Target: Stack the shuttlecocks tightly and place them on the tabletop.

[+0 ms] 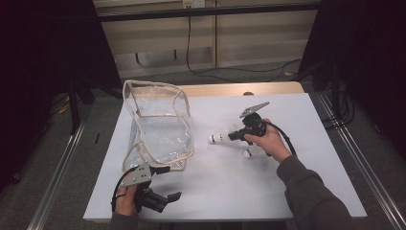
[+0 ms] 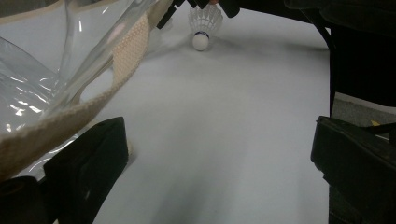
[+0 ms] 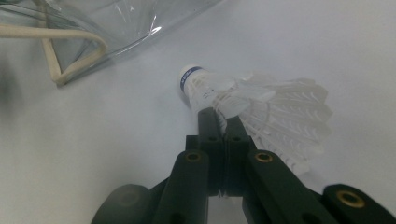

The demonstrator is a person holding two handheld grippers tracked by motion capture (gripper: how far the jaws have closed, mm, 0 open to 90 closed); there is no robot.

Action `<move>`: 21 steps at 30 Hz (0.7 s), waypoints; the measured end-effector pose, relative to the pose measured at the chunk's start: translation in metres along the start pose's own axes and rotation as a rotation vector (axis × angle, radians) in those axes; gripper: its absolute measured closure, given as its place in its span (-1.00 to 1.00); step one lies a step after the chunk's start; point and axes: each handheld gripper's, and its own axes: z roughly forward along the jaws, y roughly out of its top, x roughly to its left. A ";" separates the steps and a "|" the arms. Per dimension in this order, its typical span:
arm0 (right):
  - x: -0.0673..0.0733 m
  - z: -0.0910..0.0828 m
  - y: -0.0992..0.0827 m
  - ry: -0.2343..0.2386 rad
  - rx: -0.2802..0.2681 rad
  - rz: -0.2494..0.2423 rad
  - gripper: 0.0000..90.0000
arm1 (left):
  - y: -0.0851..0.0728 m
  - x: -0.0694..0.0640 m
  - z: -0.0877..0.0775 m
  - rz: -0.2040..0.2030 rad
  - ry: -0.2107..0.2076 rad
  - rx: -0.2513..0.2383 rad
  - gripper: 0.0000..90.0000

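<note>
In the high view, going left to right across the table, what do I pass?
Left tool near the front edge → clear bag with cream trim → shuttlecock gripped by the right tool → a second shuttlecock lying partly under the right hand.

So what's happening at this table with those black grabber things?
A person holds tongs in each hand over a white table. The right tongs are shut on a shuttlecock, gripping its feathers near the cork. A second shuttlecock lies by that hand. The left tongs are open, one jaw right beside the edge of a clear bag with beige trim, not holding anything. My guess: the shuttlecocks may be going into the bag.
</note>
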 end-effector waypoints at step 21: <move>0.000 0.004 -0.001 0.000 0.022 0.010 0.88 | 0.000 0.000 0.000 0.000 0.001 0.001 -0.91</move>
